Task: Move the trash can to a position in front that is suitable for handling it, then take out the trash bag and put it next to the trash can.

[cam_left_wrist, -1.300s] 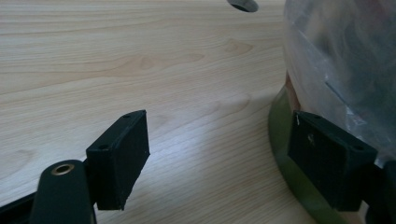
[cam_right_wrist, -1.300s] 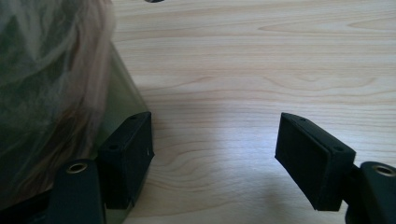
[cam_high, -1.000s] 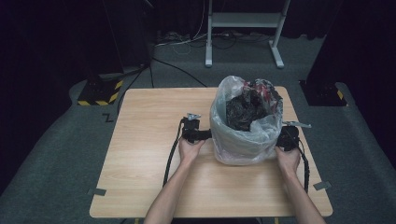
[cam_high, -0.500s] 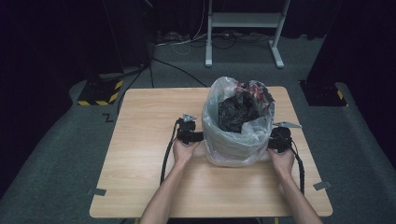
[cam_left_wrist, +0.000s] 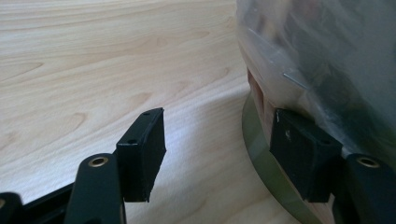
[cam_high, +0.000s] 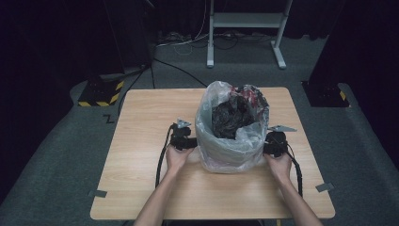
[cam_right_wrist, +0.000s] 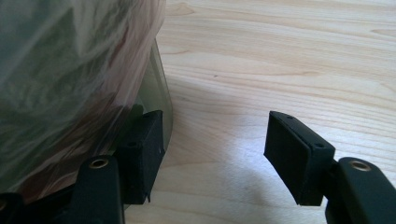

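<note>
Bag (cam_high: 233,136) of clear plastic, holding dark crumpled contents, stands near the centre of the wooden table (cam_high: 141,141), slightly to the right. Left gripper (cam_left_wrist: 219,149) sits at the bag's left side and right gripper (cam_right_wrist: 215,154) at its right side. Each has its jaws spread, one jaw touching the bag's base and the other over bare table.

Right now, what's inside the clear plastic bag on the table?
The clear plastic bag holds a crumpled black mass with a red-and-white scrap near the top. What lies deeper is hidden by the cloudy plastic; a round base shows at the bottom in the gripper views.
</note>
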{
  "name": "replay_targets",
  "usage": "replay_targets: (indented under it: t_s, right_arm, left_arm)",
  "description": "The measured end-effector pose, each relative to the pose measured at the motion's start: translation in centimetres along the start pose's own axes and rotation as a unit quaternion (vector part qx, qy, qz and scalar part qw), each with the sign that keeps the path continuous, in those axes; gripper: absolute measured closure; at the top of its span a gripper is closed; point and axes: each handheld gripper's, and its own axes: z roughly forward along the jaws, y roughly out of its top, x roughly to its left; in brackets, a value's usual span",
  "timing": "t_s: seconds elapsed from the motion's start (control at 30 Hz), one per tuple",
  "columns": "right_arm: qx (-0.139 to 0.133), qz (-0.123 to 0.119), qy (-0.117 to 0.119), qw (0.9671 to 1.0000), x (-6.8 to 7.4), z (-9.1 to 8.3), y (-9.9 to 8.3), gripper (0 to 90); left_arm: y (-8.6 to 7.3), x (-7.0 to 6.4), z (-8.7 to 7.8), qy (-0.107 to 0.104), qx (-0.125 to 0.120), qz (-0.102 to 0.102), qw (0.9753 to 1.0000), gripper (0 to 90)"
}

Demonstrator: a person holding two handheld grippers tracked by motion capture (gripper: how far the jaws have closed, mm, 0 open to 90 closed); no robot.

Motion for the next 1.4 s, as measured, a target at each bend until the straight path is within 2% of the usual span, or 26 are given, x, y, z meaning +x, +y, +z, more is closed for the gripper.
replay_targets:
  t_s: [0.2,0.33,0.47,0.57,0.63,0.7,0.77,0.87,0.97,1.03,1.13,1.4]
  right_arm:
    - [0.011,-0.009,0.007,0.9999,0.6,0.0,-0.3,35.3]
    - [0.028,-0.004,0.003,0.9996,0.5,0.3,-0.7,26.4]
    - [0.041,-0.003,-0.032,0.9986,0.0,0.3,-1.4,27.3]
    - [0.042,-0.013,-0.062,0.9971,-0.8,0.2,-2.0,27.3]
    - [0.053,-0.013,-0.079,0.9954,-1.3,0.4,-2.3,25.4]
    - [0.043,-0.011,-0.084,0.9955,-1.7,0.3,-2.6,26.8]
    - [0.037,-0.015,-0.082,0.9959,-2.1,0.3,-2.7,26.8]
    - [0.01,-0.026,-0.071,0.9971,-2.6,0.3,-3.3,23.6]
    - [0.011,-0.024,-0.074,0.9969,-2.8,0.3,-3.4,22.8]
    - [0.011,-0.025,-0.075,0.9969,-2.8,0.3,-3.4,22.8]
    - [0.011,-0.025,-0.075,0.9968,-2.8,0.3,-3.4,22.8]
    - [0.011,-0.025,-0.075,0.9968,-2.8,0.3,-3.4,22.8]
  left_arm:
    - [-0.6,0.1,-0.8,0.003,0.001,0.003,1.0,34.5]
    - [-0.9,0.2,-1.1,0.004,0.011,-0.003,0.9999,28.7]
    - [-0.9,0.3,-2.2,0.012,0.003,-0.004,0.9999,27.7]
    - [-1.0,0.6,-3.2,0.013,-0.007,-0.003,0.9999,27.5]
    - [-1.1,0.8,-3.9,0.015,-0.015,-0.01,0.9997,27.5]
    - [-1.1,1.1,-4.4,0.025,-0.015,-0.021,0.9994,27.6]
    - [-0.9,1.3,-4.8,0.028,-0.016,-0.024,0.9992,27.8]
    - [-0.7,1.6,-5.4,0.018,-0.02,-0.028,0.9992,29.2]
    - [-0.3,1.8,-5.8,0.016,-0.013,-0.036,0.9991,29.6]
    - [-0.1,1.9,-6.3,0.021,-0.02,-0.042,0.9987,28.3]
    - [0.2,2.2,-6.9,0.026,-0.005,-0.042,0.9987,25.7]
    - [2.0,2.7,-9.9,0.015,-0.04,-0.065,0.997,20.3]
